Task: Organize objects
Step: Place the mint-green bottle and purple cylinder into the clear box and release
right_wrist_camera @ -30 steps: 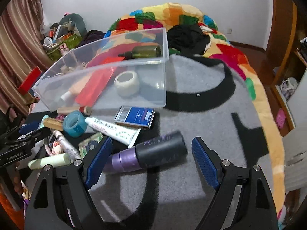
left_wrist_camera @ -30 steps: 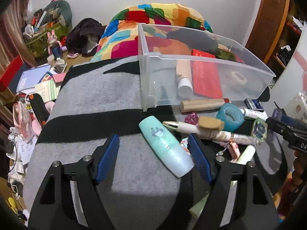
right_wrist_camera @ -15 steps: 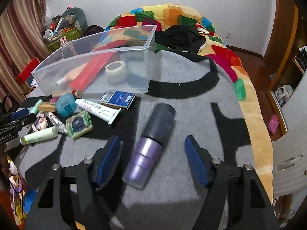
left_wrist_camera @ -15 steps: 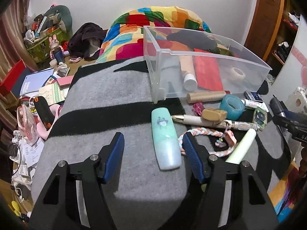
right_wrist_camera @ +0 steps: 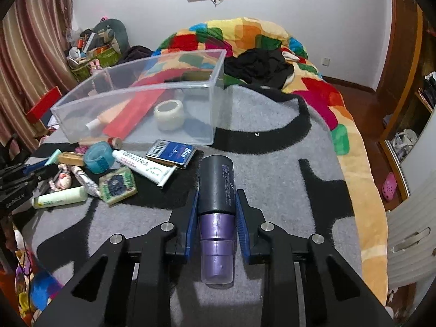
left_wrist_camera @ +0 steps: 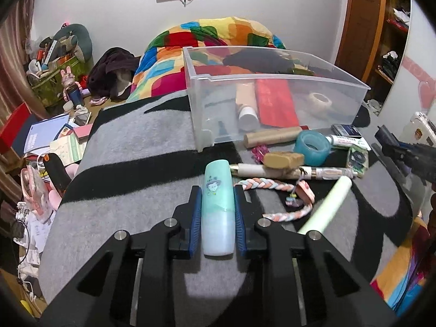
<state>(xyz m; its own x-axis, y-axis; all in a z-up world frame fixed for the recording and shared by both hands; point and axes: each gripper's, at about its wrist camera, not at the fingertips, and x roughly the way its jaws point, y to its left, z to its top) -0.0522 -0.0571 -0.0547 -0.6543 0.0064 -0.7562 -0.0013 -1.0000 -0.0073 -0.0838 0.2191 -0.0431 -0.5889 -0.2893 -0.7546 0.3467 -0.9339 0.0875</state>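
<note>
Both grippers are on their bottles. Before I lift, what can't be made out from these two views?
- Purple bottle, right wrist view: label print too small.
- Clear bin, left wrist view: far contents blurred behind its wall.
- Right gripper, left wrist view: cut off by the frame edge.
- Mint tube, left wrist view: underside hidden against the blanket.

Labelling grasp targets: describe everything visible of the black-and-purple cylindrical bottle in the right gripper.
The black-and-purple cylindrical bottle is smooth, plastic-looking: a long matte black section with fine white print pointing away, then glossy purple stepped bands towards the camera. It lies on its side on the grey-and-black fleece blanket, lengthwise along the fingers. The right gripper is closing on it, blue pads against both sides near the black-purple joint. Nothing else touches it; the blue card box lies apart.
</note>
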